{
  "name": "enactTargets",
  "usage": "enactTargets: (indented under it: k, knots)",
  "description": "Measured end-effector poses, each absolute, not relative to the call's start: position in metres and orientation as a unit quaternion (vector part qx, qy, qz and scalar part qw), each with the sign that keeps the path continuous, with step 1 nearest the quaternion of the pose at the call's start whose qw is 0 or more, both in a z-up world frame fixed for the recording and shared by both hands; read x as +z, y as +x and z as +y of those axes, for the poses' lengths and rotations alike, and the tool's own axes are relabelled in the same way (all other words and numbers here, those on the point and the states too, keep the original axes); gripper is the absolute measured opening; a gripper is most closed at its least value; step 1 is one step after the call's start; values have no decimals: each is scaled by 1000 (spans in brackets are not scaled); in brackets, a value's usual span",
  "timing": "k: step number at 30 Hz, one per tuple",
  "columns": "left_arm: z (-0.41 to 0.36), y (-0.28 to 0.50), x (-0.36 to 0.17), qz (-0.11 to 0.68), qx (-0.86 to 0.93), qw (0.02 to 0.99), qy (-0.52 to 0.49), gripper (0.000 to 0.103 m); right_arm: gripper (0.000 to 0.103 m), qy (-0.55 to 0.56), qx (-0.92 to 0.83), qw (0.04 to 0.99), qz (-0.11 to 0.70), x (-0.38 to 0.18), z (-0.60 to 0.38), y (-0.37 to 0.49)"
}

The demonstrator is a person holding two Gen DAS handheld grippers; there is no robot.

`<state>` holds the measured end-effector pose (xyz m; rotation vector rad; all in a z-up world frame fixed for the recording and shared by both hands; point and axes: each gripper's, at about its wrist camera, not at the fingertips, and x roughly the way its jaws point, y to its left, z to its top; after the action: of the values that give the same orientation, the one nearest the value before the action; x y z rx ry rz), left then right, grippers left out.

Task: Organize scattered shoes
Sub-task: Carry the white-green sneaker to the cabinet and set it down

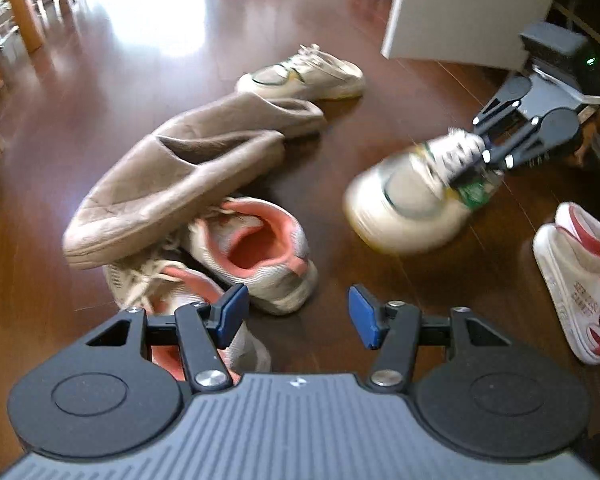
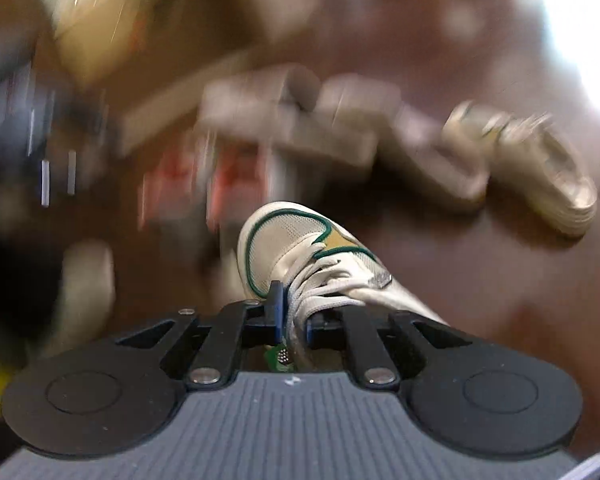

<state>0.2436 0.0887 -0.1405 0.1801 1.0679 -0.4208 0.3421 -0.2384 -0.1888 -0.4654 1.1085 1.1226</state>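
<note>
right claw (image 2: 294,316) clamped on white sneaker (image 2: 300,248), left claw (image 1: 296,316) apart, empty

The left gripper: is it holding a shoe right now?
No, the left gripper stands open and empty, its blue pads apart above the floor.

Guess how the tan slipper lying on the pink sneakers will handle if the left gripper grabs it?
Probably floppy: the tan slipper looks like soft cloth, sagging over the pink sneakers. Likely light, with a thin sole. It may slide off when nudged, since it rests tilted on them.
</note>
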Motion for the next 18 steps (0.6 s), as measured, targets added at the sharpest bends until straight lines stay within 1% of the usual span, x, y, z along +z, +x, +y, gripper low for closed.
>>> enactTargets:
  k: [2, 4, 5, 6, 7, 9, 11, 12, 13, 16, 17, 18]
  knots:
    - [78, 241, -142, 504, -210, 832, 101, 59, 13, -280, 481, 651, 516, -204, -239, 333]
    - [74, 241, -142, 498, -217, 832, 109, 59, 21, -320, 451, 644, 528, -217, -242, 326]
    - [72, 241, -142, 496, -220, 832, 112, 59, 35, -283, 410, 691, 524, -215, -255, 322]
    - [71, 240, -141, 494, -225, 832, 114, 59, 54, -228, 355, 748, 512, -211, -271, 315]
    - [70, 239, -142, 494, -229, 831, 114, 59, 61, -170, 291, 799, 498, -207, -286, 304]
    - [67, 240, -143, 495, -235, 829, 111, 59, 69, -73, 181, 851, 488, -204, -307, 283]
    - [60, 241, -146, 497, -242, 826, 113, 59, 70, 50, 66, 871, 484, -208, -320, 248]
    - [57, 242, -147, 498, -245, 824, 115, 59, 70, 132, 3, 867, 480, -215, -322, 223]
    - [53, 243, -148, 499, -248, 822, 117, 59, 70, 190, -41, 860, 472, -222, -323, 207]
    - [42, 241, -147, 495, -260, 819, 128, 59, 70, 308, -114, 842, 427, -241, -321, 188]
    - [39, 239, -146, 492, -264, 819, 132, 59, 69, 332, -120, 839, 413, -245, -322, 188]
    - [37, 237, -146, 490, -268, 818, 136, 59, 60, 337, -120, 840, 408, -248, -323, 191]
